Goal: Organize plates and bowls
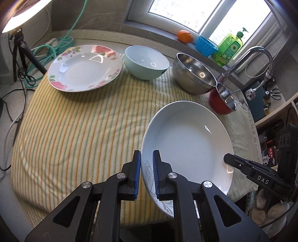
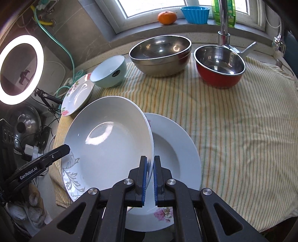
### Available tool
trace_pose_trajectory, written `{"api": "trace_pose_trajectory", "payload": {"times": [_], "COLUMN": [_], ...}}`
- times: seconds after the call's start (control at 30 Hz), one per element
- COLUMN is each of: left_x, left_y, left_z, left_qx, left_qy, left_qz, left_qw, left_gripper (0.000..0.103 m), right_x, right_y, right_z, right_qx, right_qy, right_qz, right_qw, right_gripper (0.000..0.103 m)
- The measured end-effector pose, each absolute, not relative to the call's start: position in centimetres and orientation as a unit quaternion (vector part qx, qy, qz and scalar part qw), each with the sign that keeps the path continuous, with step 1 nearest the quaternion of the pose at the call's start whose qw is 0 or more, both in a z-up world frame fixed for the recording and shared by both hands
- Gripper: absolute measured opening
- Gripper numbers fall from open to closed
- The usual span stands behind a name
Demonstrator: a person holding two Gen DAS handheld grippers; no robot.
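White deep plate (image 2: pixel 109 137) clamped by left gripper (image 1: pixel 146 175) and right gripper (image 2: pixel 150 176), opposite rims. Flower plate (image 2: pixel 178 149) underneath shows only in right wrist view, lower middle.

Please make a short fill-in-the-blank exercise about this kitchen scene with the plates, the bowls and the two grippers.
1. Both the left gripper and the right gripper are shut on the rim of the same white ____.
2. On the windowsill, the orange fruit lies beside a ____ cup.
3. The steel bowl stands between the light blue bowl and the ____ bowl.

Missing words: plate; blue; red
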State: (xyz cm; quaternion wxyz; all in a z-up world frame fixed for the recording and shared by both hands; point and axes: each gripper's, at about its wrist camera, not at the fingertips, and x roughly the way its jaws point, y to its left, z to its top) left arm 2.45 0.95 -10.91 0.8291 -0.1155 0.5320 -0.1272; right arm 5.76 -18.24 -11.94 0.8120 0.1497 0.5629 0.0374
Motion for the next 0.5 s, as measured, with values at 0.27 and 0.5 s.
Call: {"api": "trace_pose_trajectory", "payload": {"times": [0.27, 0.5], "left_x": [2.3, 1.9], "left_y": [-0.9, -1.8], "left_z": [-11.6, -12.0], "left_qx": [-0.102, -0.09], "left_qy": [0.544, 0.551], "left_qz": [-0.139, -0.144], "left_qw": [0.821, 0.817], "left_gripper": [0.011, 0.011], "right_x": [4.7, 4.1], "right_y": [-19.8, -20.5], "right_z": [-12.5, -13.4], "right_qx": [0.153, 0.155], "right_qy": [0.569, 0.576], "right_qz": [0.02, 0.011], "right_qw": [0.808, 0.803], "right_gripper": [0.006, 0.006]}}
